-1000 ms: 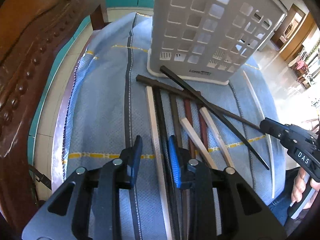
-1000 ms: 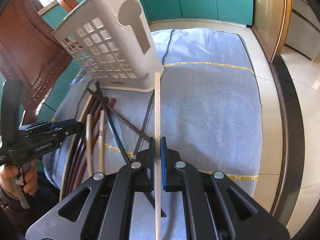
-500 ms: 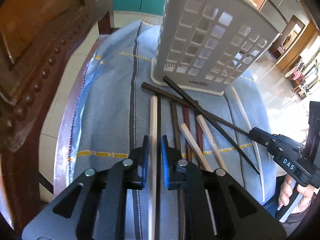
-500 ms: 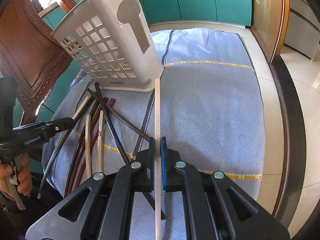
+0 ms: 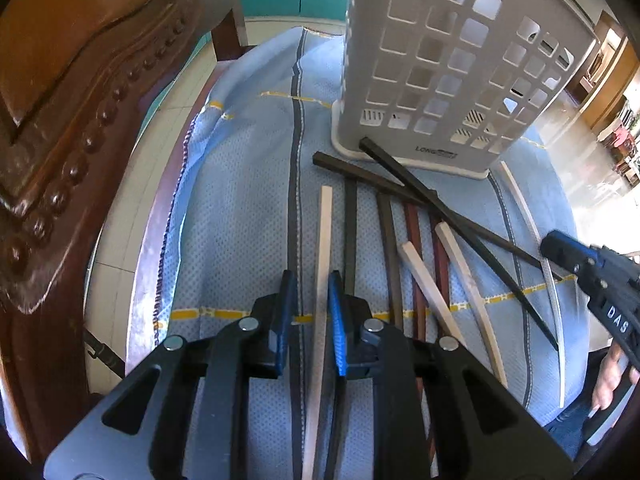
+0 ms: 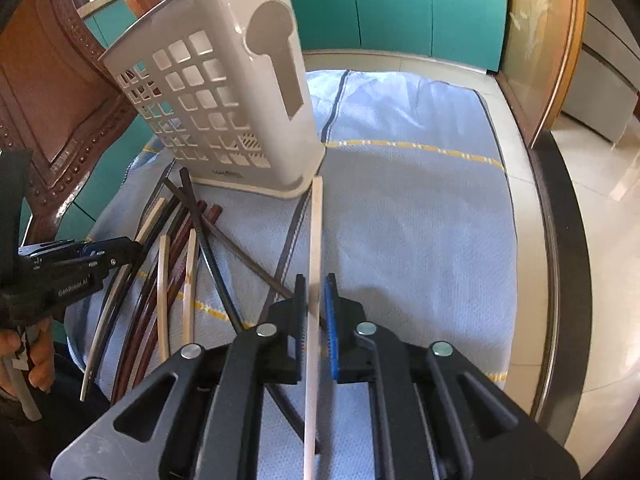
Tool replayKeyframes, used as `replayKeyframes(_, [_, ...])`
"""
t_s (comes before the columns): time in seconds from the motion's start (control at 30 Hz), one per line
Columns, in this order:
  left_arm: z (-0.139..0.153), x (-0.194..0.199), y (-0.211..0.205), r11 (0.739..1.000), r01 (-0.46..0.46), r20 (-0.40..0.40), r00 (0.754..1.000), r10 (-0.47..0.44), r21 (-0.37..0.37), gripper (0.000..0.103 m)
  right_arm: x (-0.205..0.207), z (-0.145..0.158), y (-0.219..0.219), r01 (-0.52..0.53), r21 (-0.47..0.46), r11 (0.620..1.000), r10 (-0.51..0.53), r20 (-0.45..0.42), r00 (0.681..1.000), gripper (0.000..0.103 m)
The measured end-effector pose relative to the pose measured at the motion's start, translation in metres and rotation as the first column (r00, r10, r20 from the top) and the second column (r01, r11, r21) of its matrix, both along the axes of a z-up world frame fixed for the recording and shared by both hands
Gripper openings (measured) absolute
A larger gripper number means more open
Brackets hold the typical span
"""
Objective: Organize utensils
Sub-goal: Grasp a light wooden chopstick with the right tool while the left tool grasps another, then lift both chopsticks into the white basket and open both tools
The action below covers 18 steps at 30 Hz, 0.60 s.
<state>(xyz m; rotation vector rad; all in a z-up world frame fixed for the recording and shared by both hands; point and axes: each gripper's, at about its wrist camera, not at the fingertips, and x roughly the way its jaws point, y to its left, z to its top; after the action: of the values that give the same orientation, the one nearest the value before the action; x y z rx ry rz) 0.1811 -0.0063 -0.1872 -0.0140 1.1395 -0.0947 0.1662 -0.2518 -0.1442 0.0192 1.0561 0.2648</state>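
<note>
1. The left gripper [image 5: 310,312] is a black plastic tool with two angular, triangular-windowed link arms, each pinned by round silver screws.
2. Its fingers [image 5: 337,320] carry blue textured pads on their inner faces.
3. Seen from the right wrist camera, its body shows small pale lettering on the side, too blurred to read.
4. The right gripper [image 6: 316,312] has the same build: black frame, silver pivot screws, a blue pad on one finger [image 6: 331,320].
5. From the left wrist camera, its black side bears white letters "DAS" and a blue part near the nose.
6. Blue denim-like cloth shows at the person's lap.
</note>
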Motion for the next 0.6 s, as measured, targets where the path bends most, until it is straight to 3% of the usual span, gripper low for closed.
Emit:
replayKeyframes(0.2, [0.003,-0.001,-0.011,0.999,0.004,0.014,1.000,-0.005,0.044,0.020,0.024,-0.010,0.010,-0.016,-0.012,1.000,0.016,-0.059,0.998,0.023])
replayKeyframes(0.43, [0.007,-0.004,-0.019,0.997,0.012,0.019,1.000,-0.014,0.079,0.021,0.026,-0.013,0.018,-0.015,-0.041,0.999,0.014,-0.039,0.999,0.024])
replayKeyframes(0.47, [0.008,-0.003,-0.020,0.997,0.013,0.019,1.000,-0.015,0.080,0.020,0.026,-0.013,0.021,-0.017,-0.046,0.999,0.016,-0.035,0.999,0.023])
replayKeyframes(0.5, [0.008,-0.003,-0.021,0.997,0.014,0.018,1.000,-0.016,0.079,0.018,0.025,-0.014,0.022,-0.024,-0.044,0.999,0.023,-0.033,0.999,0.013])
replayKeyframes(0.53, [0.009,-0.003,-0.022,0.998,0.022,0.017,1.000,-0.023,0.066,0.009,0.024,-0.015,0.023,-0.030,-0.037,0.999,0.028,-0.034,0.999,0.006])
replayKeyframes(0.6, [0.010,-0.004,-0.027,0.997,0.024,0.022,0.999,-0.026,0.077,0.007,0.020,-0.014,0.023,-0.030,-0.015,0.999,0.029,-0.022,0.999,0.006])
